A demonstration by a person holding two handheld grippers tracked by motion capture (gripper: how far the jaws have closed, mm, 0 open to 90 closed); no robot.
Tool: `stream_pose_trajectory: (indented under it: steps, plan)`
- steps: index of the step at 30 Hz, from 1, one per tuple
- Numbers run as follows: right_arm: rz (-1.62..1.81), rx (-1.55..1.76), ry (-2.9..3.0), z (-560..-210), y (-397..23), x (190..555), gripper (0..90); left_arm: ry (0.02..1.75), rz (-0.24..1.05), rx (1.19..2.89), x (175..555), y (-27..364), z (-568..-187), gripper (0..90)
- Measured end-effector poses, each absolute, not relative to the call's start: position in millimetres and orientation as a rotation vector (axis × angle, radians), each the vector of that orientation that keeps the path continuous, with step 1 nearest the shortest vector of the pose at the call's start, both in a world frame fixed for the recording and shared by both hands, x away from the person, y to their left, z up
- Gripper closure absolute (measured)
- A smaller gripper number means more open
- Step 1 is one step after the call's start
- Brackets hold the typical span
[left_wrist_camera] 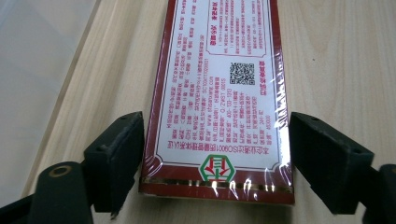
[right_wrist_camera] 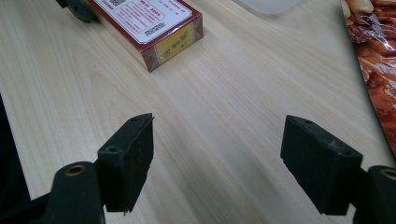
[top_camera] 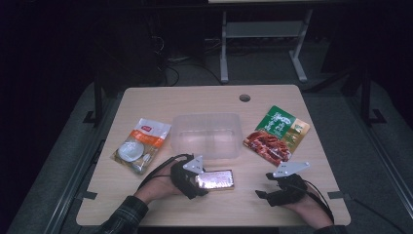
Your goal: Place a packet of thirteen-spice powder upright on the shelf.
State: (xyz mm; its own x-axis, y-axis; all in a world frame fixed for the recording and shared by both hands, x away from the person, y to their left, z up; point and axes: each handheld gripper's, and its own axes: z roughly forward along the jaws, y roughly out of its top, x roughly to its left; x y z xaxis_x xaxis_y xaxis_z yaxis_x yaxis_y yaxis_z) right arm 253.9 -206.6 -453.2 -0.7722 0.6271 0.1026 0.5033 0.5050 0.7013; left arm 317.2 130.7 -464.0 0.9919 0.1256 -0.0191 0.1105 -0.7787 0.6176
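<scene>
We see a wooden table [top_camera: 160, 100] with 4 things on it and 2 tongs, 1 in each hand of a person.

Far out to the left of the left tongs [top_camera: 202, 183] lies a white and orange bag [top_camera: 141, 144]. It is well apart from them.

The left tongs lie low on the table. Their jaws stand wide, 1 on each side of a flat red box [left_wrist_camera: 219, 93]. The left jaw looks to be right at the box's edge, and there is a small gap at the right jaw. We cannot tell if the left one touches it, but the box is not squeezed. It lies flat on the table, with small red writing and a square code on its white top.

Just past the left tongs, farther from the person, sits a clear plastic tub [top_camera: 207, 135].

The right tongs [right_wrist_camera: 217, 161] are to the right of the box, apart from it. Their jaws are wide open over bare wood, with nothing between them. The box's end shows ahead of them and to their left.

Past the right tongs lies a green and red food bag [top_camera: 276, 133], near the tub.
</scene>
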Motion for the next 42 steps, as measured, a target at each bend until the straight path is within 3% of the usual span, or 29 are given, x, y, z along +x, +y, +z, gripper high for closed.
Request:
stream_pose_trajectory:
  steps: [11,25,42]
  plan:
    - [1.112,0.989,2.567,-453.7,-207.3,254.9,24.2,0.174,0.032,2.454,317.2,133.0,-463.3,30.6]
    - [1.110,0.991,2.569,-452.7,-208.0,255.0,22.1,0.196,0.010,2.446,317.0,135.2,-461.9,31.9]
    - [1.179,0.952,2.584,-442.2,-207.4,254.7,18.7,0.242,-0.029,2.252,310.9,160.1,-438.3,31.8]
